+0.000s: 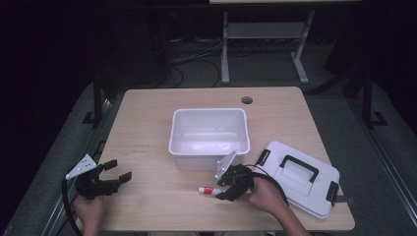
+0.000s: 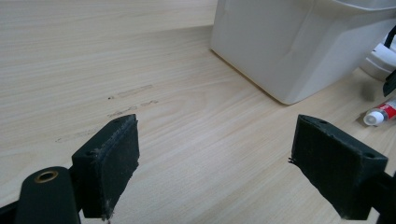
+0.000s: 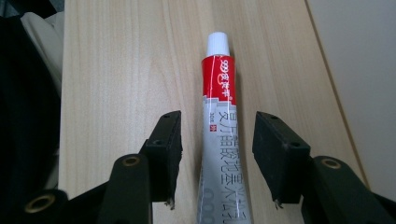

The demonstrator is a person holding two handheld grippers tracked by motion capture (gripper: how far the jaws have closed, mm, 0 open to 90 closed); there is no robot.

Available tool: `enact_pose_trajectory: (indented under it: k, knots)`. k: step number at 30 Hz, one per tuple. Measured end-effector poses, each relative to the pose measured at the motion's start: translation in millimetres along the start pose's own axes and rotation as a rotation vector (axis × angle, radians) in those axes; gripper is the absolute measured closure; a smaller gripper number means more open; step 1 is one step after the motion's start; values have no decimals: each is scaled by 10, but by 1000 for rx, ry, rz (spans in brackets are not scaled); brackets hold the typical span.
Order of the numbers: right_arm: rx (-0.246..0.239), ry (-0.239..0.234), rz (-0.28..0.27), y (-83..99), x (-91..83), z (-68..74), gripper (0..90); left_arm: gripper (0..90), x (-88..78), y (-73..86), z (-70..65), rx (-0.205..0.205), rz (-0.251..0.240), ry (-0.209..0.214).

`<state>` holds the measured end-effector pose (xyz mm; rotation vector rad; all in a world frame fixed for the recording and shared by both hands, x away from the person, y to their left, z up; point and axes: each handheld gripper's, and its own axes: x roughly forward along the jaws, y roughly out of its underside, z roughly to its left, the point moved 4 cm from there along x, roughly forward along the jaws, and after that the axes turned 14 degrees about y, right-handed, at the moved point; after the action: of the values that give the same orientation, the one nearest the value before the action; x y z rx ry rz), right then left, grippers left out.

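A small tube [image 1: 206, 190] with a white cap, a red band and a silver body lies on the wooden table just in front of the white bin [image 1: 172, 132]. My right gripper [image 1: 222, 189] is down over the tube's body. In the right gripper view the tube [image 3: 218, 116] runs up between the two jaws of the right gripper [image 3: 217, 149], with a gap on either side, so the pads do not press on it. My left gripper [image 1: 120, 172] rests at the front left of the table, open and empty [image 2: 215, 163]. Far to its right lies the tube's cap end [image 2: 380, 113].
The empty white bin [image 2: 289, 51] stands mid-table. Its white lid [image 1: 300, 179], with black handle and clips, lies flat at the front right. A cable hole [image 1: 247, 100] sits near the table's far edge. Bare wood stretches between the left gripper and the bin.
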<state>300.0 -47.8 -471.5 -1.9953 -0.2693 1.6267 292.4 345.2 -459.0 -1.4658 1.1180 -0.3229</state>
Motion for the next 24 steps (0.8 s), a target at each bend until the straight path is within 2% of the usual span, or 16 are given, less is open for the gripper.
enact_pose_trajectory:
  k: [8, 10, 18, 24]
  knots:
    - [-19, -3, 27, 3, 114, -4, 575, 145, 5, 0, -6, 1, 1, 1]
    - [-16, -11, 25, 7, 127, -3, 594, 145, 1, 1, -1, -1, 1, 0]
    - [-47, 19, 13, 16, 148, -12, 687, 145, 0, 2, 3, -5, 0, -2]
    - [-63, 20, 12, 10, 148, -7, 704, 145, -6, 2, 10, -8, -4, -5]
